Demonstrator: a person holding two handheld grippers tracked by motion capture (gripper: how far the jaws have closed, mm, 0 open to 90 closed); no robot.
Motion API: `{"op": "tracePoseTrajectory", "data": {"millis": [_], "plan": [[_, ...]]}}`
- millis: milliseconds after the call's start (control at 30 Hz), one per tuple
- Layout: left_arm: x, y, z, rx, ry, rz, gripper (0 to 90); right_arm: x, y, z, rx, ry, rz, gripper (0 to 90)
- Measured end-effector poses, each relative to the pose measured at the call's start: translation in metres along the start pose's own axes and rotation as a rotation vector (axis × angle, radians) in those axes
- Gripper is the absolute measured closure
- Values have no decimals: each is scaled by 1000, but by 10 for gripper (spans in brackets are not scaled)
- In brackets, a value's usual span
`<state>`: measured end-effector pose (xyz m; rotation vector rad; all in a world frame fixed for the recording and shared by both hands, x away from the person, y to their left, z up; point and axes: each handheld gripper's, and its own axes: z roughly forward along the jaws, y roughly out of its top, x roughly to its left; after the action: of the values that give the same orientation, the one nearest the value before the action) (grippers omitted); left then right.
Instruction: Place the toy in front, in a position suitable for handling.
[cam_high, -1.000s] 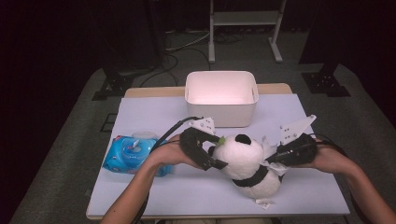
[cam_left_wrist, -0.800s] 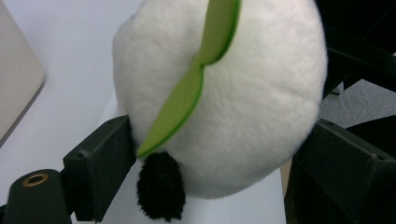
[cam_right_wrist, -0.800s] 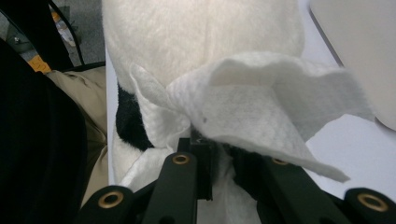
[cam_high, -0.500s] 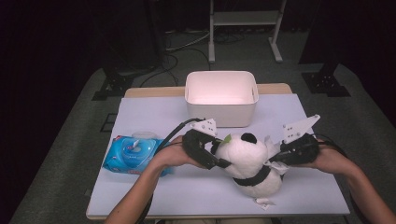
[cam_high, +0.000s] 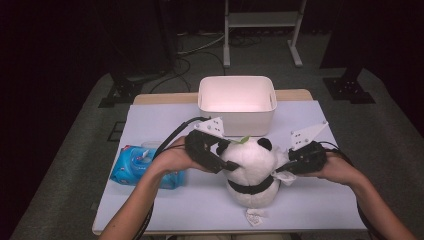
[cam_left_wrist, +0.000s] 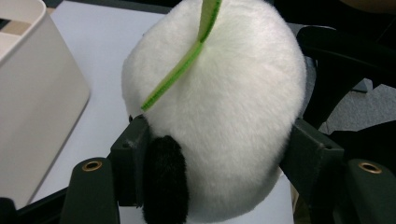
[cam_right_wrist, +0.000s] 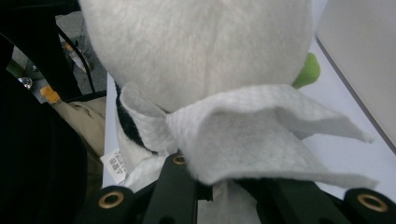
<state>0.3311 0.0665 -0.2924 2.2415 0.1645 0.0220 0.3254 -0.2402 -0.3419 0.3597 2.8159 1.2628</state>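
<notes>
While the high view looked down on the table (cam_high: 150, 210), a plush panda (cam_high: 251, 172) sat upright near the front edge, between the person's two hands. The left gripper (cam_high: 225, 159) met the panda's head from the left side, and the right gripper (cam_high: 291, 165) came in from the right, holding a white wipe (cam_high: 284, 176) against the toy. A white bin (cam_high: 237, 102) stood just behind the panda, and a blue pack of wipes (cam_high: 141, 165) lay at the left, partly under the left forearm. A small tag (cam_high: 254, 216) stuck out below the panda.

From the left gripper view, the panda's head (cam_left_wrist: 219, 112) sat between the two black jaws, which had just been closing and now pressed into the fur on both sides. A black ear (cam_left_wrist: 164, 182) lay against one jaw, and a green felt leaf (cam_left_wrist: 187, 60) ran across the crown. The bin's pale wall (cam_left_wrist: 32, 102) rose at the left of that picture.

From the right gripper view, the jaws stood together, clamped on the folded wipe (cam_right_wrist: 261, 140), whose free flaps lay against the panda's white fur (cam_right_wrist: 196, 46). A bit of the green leaf (cam_right_wrist: 308, 70) peeked out beside the head, and the printed tag (cam_right_wrist: 116, 165) hung low at the left.
</notes>
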Motion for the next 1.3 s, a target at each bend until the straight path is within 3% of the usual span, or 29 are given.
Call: {"op": "tracePoseTrajectory", "data": {"millis": [133, 400, 600, 667, 867, 1167, 1300], "plan": [[1, 0, 3, -6, -5, -6, 322, 1, -2, -10, -16, -9, 16, 804], [2, 3, 12, -11, -16, -6, 308, 3, 4, -33, -23, -42, -1, 804], [1, 8, 22, -17, -30, 1, 305, 5, 20, -51, -94, -45, -15, 804], [2, 10, 24, -17, -30, -3, 304, 8, 32, -55, -79, -60, -44, 804], [1, 12, 28, -21, -33, 1, 303, 10, 44, -56, -78, -64, -70, 804], [3, 11, 28, -20, -34, -10, 295, 4, 26, -49, -91, -47, -20, 804], [4, 10, 28, -25, -37, -12, 295, 2, 16, -47, -69, -52, -3, 804]]}}
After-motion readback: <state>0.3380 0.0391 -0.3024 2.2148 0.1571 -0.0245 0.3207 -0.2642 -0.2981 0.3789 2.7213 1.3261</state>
